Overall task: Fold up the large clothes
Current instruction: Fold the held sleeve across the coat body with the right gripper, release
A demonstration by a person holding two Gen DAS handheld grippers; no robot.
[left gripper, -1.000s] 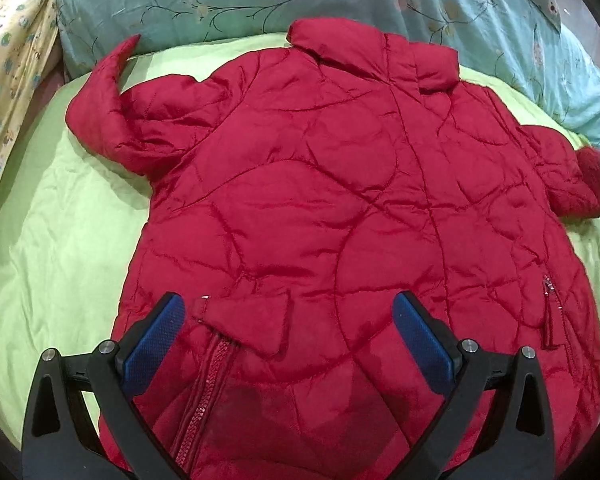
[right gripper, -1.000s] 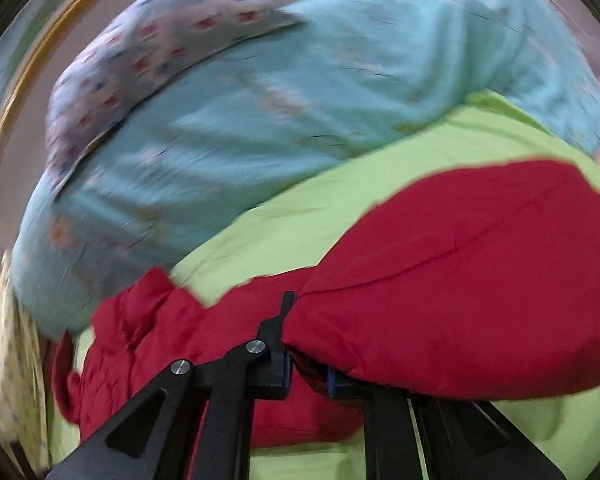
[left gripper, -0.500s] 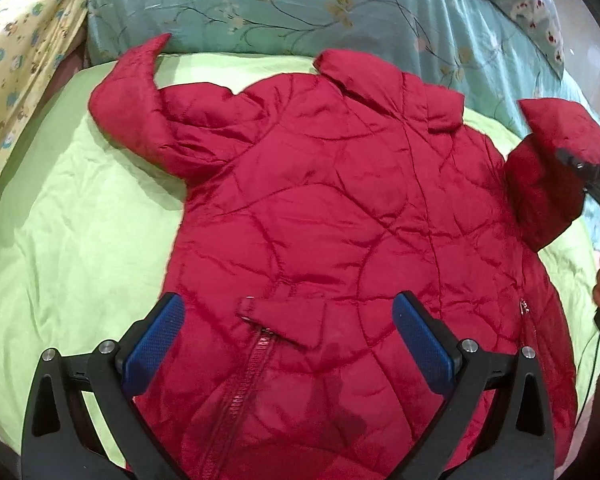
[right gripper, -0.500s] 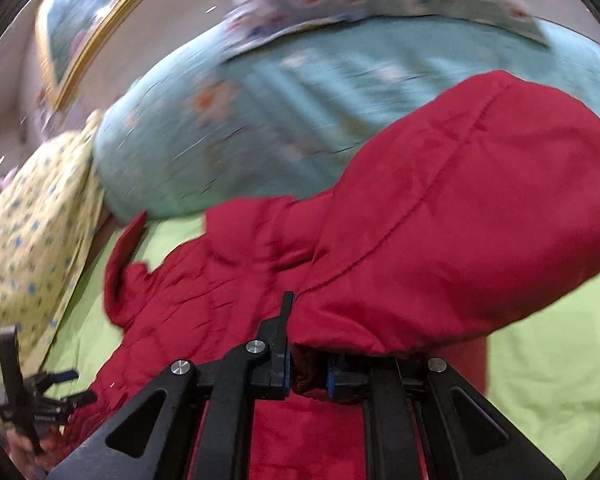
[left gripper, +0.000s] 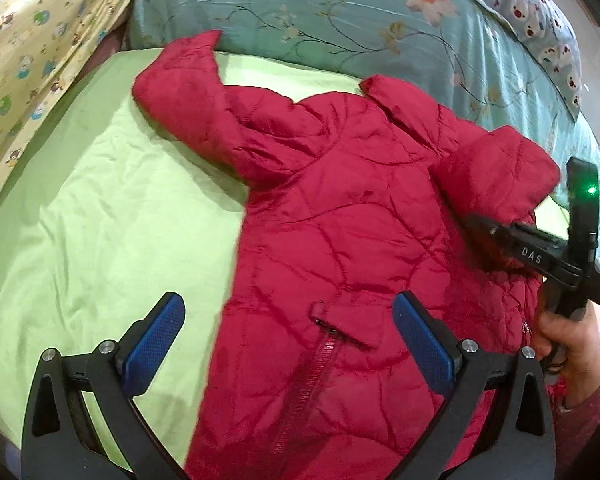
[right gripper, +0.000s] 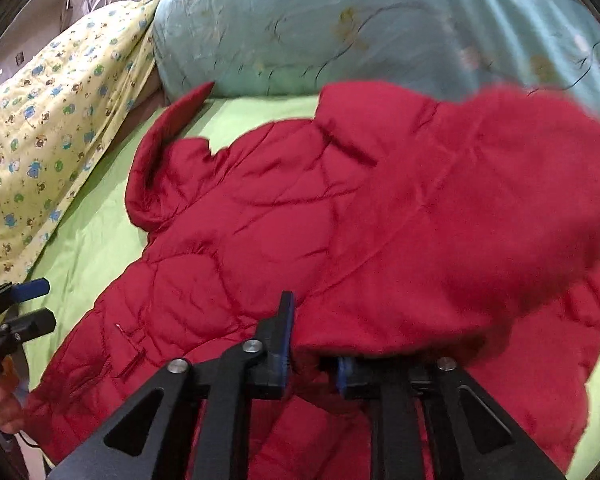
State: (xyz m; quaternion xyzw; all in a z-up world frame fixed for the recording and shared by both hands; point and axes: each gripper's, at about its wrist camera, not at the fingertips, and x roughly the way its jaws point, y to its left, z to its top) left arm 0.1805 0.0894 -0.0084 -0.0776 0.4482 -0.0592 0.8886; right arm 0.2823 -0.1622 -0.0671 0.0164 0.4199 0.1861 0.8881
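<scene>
A red quilted jacket (left gripper: pixel 340 248) lies front-up on a light green sheet (left gripper: pixel 112 232), collar toward the pillows. Its left sleeve (left gripper: pixel 184 92) points up and away. My right gripper (right gripper: pixel 314 364) is shut on the jacket's right sleeve (right gripper: pixel 480 232) and holds it folded over the jacket body; it also shows in the left wrist view (left gripper: pixel 476 224). My left gripper (left gripper: pixel 288 336) is open and empty, hovering over the jacket's lower front near the zipper (left gripper: pixel 312 376).
A teal floral pillow (left gripper: pixel 340 12) lies behind the jacket. A yellow patterned blanket (left gripper: pixel 32 40) lies at the left. A spotted pillow (left gripper: pixel 540 20) is at the far right.
My right gripper has carried the right sleeve up off the sheet and inward over the jacket body. My left gripper has shifted left, staying open.
</scene>
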